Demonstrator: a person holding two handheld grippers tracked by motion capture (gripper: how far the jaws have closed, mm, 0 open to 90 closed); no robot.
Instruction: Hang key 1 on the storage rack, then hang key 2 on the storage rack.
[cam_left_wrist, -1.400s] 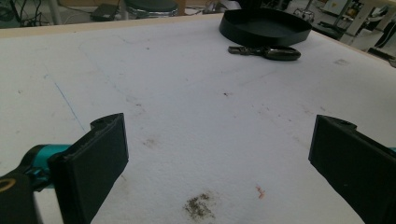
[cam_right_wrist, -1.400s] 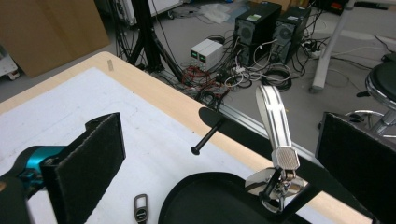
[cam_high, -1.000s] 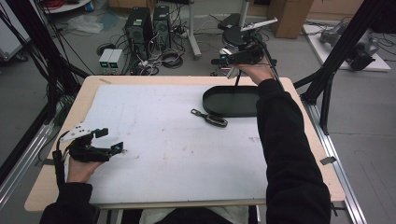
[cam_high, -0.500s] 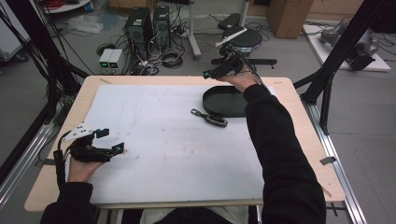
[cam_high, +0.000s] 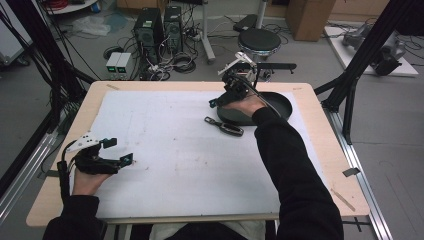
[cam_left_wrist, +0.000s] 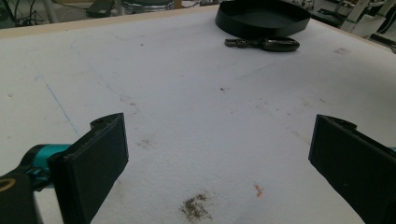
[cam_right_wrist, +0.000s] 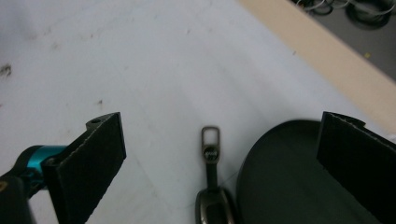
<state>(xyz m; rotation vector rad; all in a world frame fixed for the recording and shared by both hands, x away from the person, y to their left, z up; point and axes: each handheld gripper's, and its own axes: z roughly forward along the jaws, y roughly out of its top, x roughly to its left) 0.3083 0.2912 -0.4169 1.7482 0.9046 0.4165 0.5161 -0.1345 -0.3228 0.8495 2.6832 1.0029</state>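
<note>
Now the right gripper (cam_high: 220, 99) hangs over the near-left rim of the black tray (cam_high: 285, 102) at the far right of the white mat (cam_high: 170, 150), jaws spread wide with nothing between them. Looking down its own camera, the black key fob (cam_right_wrist: 212, 196) lies right there below, metal loop pointing away, sitting just beside the tray's (cam_right_wrist: 289, 186) curved wall; whether they touch, I cannot tell. From the high view the fob (cam_high: 224, 125) rests on the mat at the tray's near-left edge. Over on the near-left, the left gripper (cam_high: 116, 151) sits low over the mat in the person's left hand (cam_high: 89, 180), jaws also well apart and empty. Its camera shows fob (cam_left_wrist: 266, 44) and tray (cam_left_wrist: 261, 18) far across the stained mat (cam_left_wrist: 187, 116).
</note>
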